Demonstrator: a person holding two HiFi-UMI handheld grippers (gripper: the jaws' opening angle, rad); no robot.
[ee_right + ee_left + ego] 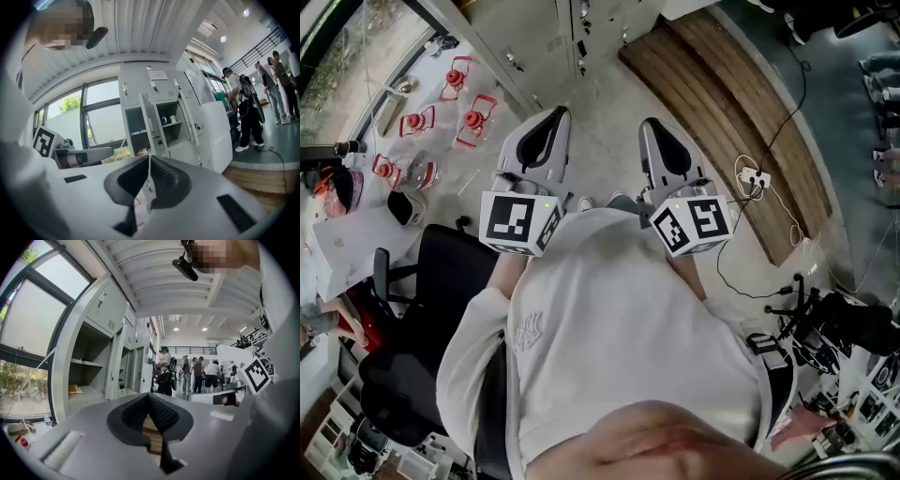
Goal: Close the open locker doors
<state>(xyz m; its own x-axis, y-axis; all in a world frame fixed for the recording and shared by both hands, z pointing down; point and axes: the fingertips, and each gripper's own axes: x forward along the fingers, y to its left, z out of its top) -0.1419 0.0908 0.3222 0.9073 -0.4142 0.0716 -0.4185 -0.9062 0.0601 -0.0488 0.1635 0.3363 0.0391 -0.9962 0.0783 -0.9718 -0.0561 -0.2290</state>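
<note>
The grey lockers (161, 119) stand a few steps ahead in the right gripper view. One tall narrow door (150, 123) hangs open, and shelves show behind it with a blue cup (163, 120). In the left gripper view, open locker compartments (89, 373) with bare shelves are at the left. From the head view the lockers (572, 37) lie at the top edge. My left gripper (549, 120) and right gripper (654, 129) are held side by side at chest height, well short of the lockers. Both are shut and hold nothing; their pads (159, 413) (161, 176) meet at the tips.
A low wooden platform (731, 122) runs along the right, with a power strip and cable (755, 178) on it. A black office chair (422, 319) is at my left. Red-framed items (469, 117) lie near the window. Several people (187, 373) stand far down the hall.
</note>
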